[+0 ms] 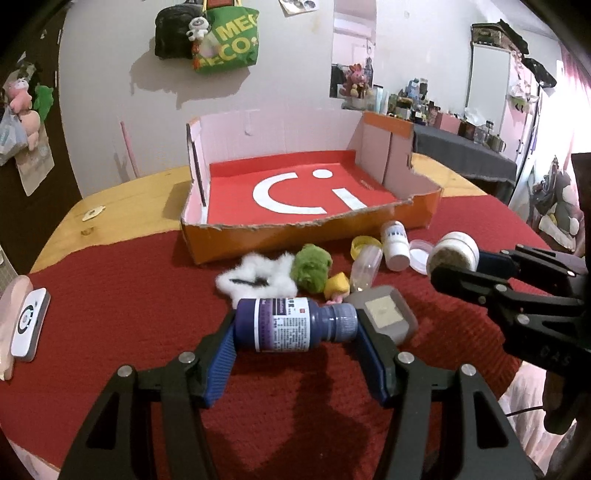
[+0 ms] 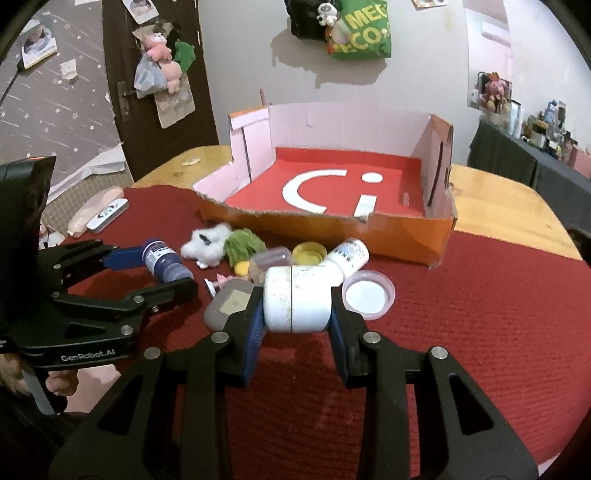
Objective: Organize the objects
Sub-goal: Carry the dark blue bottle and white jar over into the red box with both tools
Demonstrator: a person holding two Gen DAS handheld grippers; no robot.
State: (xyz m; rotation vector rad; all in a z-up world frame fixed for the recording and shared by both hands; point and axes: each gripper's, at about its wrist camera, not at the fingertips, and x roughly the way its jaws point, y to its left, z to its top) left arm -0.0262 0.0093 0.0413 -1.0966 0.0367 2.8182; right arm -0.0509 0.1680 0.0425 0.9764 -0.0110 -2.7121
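Left tool (image 1: 295, 328) clamped on purple bottle (image 1: 291, 325), long axis crosswise between the pads. Right tool (image 2: 297, 308) clamped on white jar (image 2: 297, 299). Orange box (image 2: 406, 236) straight ahead of both tools, beyond the clutter, right tool somewhat nearer.

Place: a lived-in home room.
Wall: green printed tote bag (image 1: 231, 40) hanging beside a small white plush toy (image 1: 197, 28).
Door: dark wooden door (image 2: 155, 85) hung with pink soft toys (image 2: 162, 61).
Furniture: round pale-wood table (image 1: 122, 206) under a red knitted cloth (image 1: 122, 295).
Background: dark-draped side table crowded with bottles and boxes (image 1: 443, 107).
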